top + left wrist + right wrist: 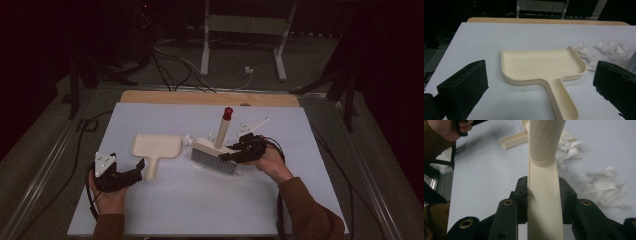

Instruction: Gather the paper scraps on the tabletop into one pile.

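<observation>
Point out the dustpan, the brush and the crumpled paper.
dustpan (541,63), left gripper view, on the flat pan floor.
brush (212,156), high view, on the grey bristles.
crumpled paper (607,191), right gripper view, on the larger white wad.

high overhead, 2 close views, shared dustpan

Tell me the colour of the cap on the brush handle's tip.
Red; the cap shows best in the high view.

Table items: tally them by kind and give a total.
Dustpan: 1
Brush: 1
Crumpled paper scraps: 2 clumps, as far as can be told
Total: 4
</observation>
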Available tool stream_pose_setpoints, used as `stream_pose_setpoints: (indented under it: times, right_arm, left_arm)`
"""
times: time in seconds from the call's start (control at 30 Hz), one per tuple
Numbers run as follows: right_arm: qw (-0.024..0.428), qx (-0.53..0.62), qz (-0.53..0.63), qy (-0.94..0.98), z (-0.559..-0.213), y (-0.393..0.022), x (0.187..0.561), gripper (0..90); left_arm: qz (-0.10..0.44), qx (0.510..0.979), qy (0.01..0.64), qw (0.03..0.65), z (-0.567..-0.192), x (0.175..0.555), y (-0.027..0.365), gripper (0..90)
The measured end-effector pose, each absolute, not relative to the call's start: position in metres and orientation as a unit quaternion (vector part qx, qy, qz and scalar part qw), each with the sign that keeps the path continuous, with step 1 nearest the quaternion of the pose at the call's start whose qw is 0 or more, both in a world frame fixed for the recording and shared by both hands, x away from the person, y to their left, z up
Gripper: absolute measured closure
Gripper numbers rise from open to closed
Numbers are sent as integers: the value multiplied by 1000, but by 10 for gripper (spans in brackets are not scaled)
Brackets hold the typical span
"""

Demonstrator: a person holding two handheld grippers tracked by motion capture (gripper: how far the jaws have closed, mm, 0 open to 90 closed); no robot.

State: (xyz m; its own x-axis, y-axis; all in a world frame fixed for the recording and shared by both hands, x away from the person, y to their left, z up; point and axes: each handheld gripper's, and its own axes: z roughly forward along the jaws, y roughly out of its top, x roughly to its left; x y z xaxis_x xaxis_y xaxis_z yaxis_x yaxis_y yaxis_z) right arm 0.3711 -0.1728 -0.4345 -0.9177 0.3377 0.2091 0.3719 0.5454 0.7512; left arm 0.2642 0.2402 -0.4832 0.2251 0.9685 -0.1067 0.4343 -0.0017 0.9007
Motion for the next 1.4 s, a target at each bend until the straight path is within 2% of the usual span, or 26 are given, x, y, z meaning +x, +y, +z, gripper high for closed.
stream_pose_setpoints:
  times: [0.23, 0.5, 0.57, 0.83, 1.03, 1.17, 1.4]
  right_arm:
    - [-16, -247, -457, -855, -423, -197, 377, 679]
    - [-72, -303, -465, -829, -417, -199, 389, 679]
    - [-99, -322, -453, -825, -418, -199, 392, 679]
    - [-155, -369, -410, -820, -433, -205, 411, 679]
    - [-172, -374, -377, -830, -447, -200, 422, 679]
    - [-169, -367, -359, -841, -456, -191, 426, 679]
    - [-156, -282, -354, -878, -462, -174, 414, 679]
  left_arm:
    - [297, 641, 547, 448, -484, 264, 240, 5]
    - [297, 640, 548, 449, -483, 264, 241, 5]
    - [297, 639, 549, 450, -484, 264, 242, 5]
    - [296, 640, 548, 449, -484, 264, 241, 5]
    - [296, 641, 548, 449, -484, 265, 240, 5]
    - [295, 640, 549, 449, -484, 265, 241, 5]
    - [295, 640, 549, 449, -485, 265, 242, 4]
